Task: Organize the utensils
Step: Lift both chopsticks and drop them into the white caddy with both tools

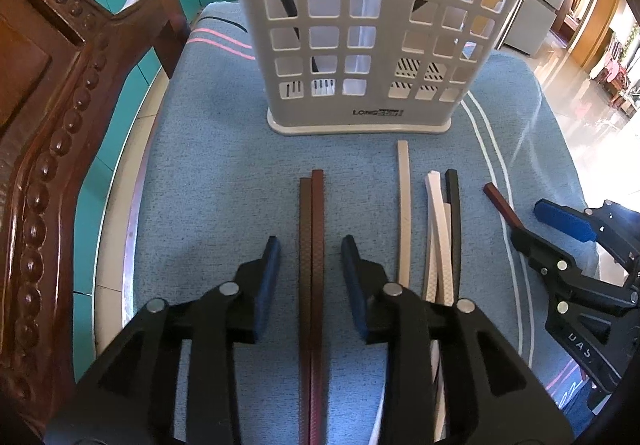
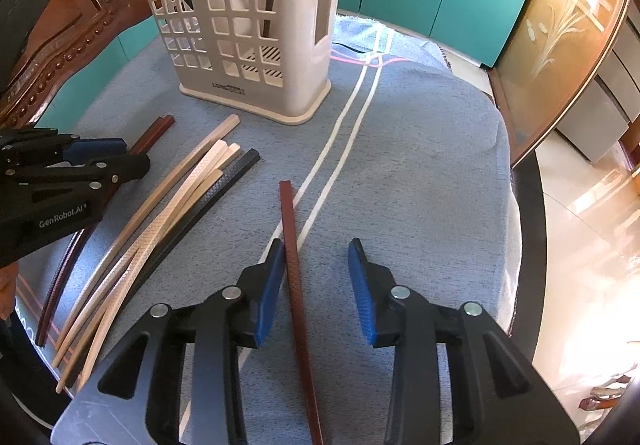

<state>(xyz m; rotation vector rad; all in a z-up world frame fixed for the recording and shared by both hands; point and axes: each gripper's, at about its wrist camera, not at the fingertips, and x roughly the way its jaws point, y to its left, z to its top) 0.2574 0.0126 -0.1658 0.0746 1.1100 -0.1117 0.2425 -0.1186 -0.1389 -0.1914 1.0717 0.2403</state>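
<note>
Left claw (image 1: pixel 310 273) spread wide around a pair of brown chopsticks (image 1: pixel 313 245), gripping nothing. Right claw (image 2: pixel 316 277) equally open, single brown chopstick (image 2: pixel 294 277) between its fingers, touching the left pad. Perforated utensil holder (image 1: pixel 360 25) at far side of blue-clothed worktop (image 1: pixel 224 173).

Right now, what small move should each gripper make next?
Probably close both. The left gripper is open astride the brown chopstick pair; the right gripper is open around a single brown chopstick. The holder stands ahead.
</note>
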